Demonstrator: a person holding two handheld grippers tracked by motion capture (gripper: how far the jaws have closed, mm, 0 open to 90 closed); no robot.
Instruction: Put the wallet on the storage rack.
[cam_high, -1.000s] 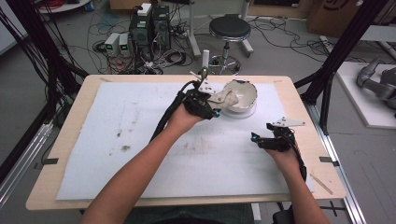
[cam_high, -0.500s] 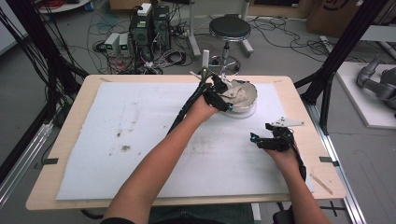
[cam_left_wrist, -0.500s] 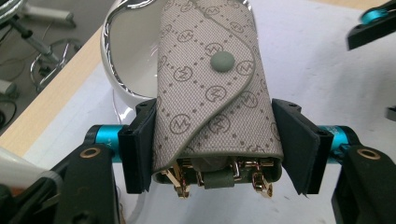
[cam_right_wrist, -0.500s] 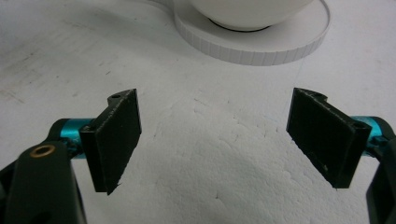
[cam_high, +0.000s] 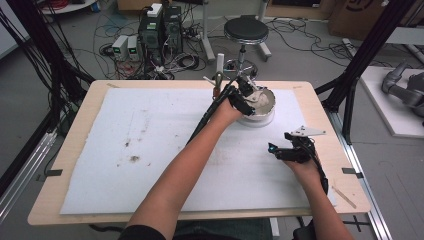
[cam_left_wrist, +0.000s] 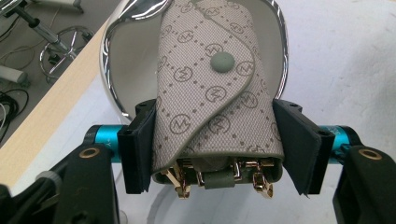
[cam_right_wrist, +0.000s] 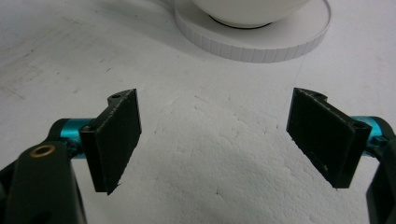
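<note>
**Key pouch held in my left tongs over the bowl; right tongs idle**

Surroundings: the wooden bench (cam_high: 65, 165) carries a white foam sheet (cam_high: 150, 150) with a few dark smudges left of centre. A white bowl (cam_high: 266, 100) with a chrome rim stands on a white ribbed disc (cam_right_wrist: 261, 46) near the far edge, right of centre. Beyond the bench, on the floor, are a black stool (cam_high: 246, 31), computer units (cam_high: 160, 25) and loose cables. Nothing stands between my two hands on the sheet.

Object: a grey monogram key pouch (cam_left_wrist: 212, 88) with a round snap on its pointed flap. In the left gripper view its long axis runs away from the camera, the far end lying inside the bowl's rim, the near open end showing gold key hooks (cam_left_wrist: 219, 179). The flap tip points to the lower left in that view.

Left tongs (cam_left_wrist: 217, 140): pinching the pouch across its width near the hook end, one pad touching each side. In the high view my left arm reaches diagonally across the sheet to the bowl.

Right tongs (cam_right_wrist: 219, 140): spread wide, nothing between the pads, just above bare sheet, near the disc but apart from it. In the high view they sit toward the bench's right side, well apart from the left tongs.
</note>
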